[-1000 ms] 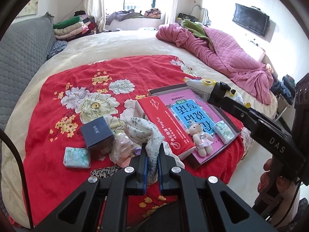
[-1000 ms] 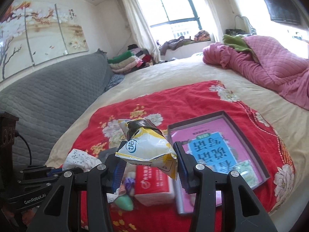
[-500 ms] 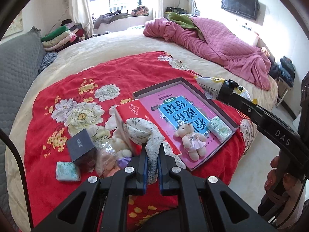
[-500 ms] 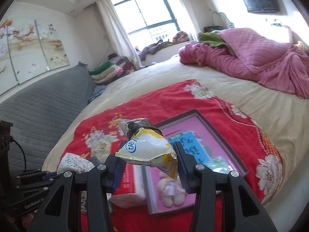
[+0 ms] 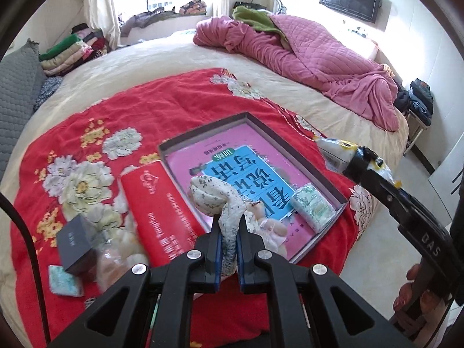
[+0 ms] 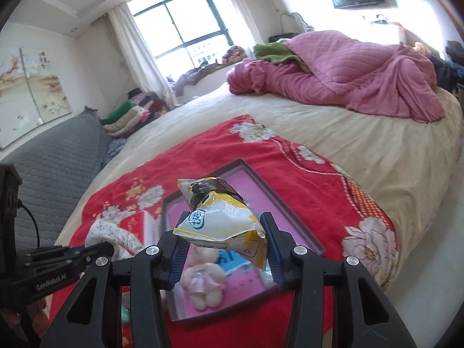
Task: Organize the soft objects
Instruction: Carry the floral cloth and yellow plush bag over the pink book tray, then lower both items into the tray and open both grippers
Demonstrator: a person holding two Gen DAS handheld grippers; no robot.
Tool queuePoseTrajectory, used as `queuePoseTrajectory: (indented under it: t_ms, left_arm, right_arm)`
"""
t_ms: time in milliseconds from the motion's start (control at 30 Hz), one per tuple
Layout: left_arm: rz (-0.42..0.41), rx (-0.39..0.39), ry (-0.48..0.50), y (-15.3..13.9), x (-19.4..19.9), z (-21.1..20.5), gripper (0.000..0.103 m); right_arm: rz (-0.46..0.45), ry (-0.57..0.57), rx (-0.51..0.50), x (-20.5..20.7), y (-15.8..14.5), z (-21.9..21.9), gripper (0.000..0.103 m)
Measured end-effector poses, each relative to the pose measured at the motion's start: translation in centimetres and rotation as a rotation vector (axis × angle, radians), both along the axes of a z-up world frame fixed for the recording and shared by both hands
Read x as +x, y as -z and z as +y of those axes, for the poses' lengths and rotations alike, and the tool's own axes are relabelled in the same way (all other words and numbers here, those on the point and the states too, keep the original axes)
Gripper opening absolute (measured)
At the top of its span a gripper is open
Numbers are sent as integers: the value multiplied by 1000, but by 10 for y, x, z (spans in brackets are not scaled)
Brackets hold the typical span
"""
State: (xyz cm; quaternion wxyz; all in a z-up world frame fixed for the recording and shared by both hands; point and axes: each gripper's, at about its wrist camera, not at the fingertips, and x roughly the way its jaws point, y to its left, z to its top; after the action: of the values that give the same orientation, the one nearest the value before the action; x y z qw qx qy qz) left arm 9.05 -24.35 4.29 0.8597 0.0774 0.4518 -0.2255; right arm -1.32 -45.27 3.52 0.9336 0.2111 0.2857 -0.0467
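Note:
My left gripper (image 5: 229, 242) is shut on a white speckled cloth (image 5: 216, 195) and holds it above the near corner of a shallow grey box (image 5: 293, 153) with a pink and blue book inside. A small pink teddy (image 6: 203, 282) and a green tissue pack (image 5: 311, 206) lie in the box. My right gripper (image 6: 223, 249) is shut on a yellow and white snack bag (image 6: 220, 220) and holds it above the box. The bag also shows in the left wrist view (image 5: 339, 152), at the box's right side.
A red carton (image 5: 162, 206) lies left of the box on the red flowered blanket (image 5: 145, 110). A dark small box (image 5: 75, 239), a clear bag (image 5: 116, 261) and a tissue pack (image 5: 62, 279) lie at left. A pink quilt (image 5: 313, 58) is heaped at the far right.
Both grippers have moved right, from over the pile and red carton to over the grey box, each still holding its item.

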Motion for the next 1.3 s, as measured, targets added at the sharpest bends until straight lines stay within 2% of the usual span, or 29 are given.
queuePoseTrajectory:
  t_ms: [67, 333, 633, 933, 1300]
  left_arm:
    - [26, -15, 2, 8, 7, -6, 8]
    - [93, 32, 13, 44, 23, -25, 8]
    - [149, 73, 17, 71, 41, -35, 8]
    - [161, 69, 24, 77, 46, -40, 8]
    - [158, 64, 35, 75, 45, -41, 8]
  right_arm:
    - [13, 8, -4, 0, 5, -4, 49]
    - [71, -25, -20, 15, 26, 0, 49]
    - [147, -66, -51, 32, 52, 20, 49]
    - [194, -48, -201, 44, 72, 37, 49]
    - [222, -83, -203, 54, 88, 47, 52]
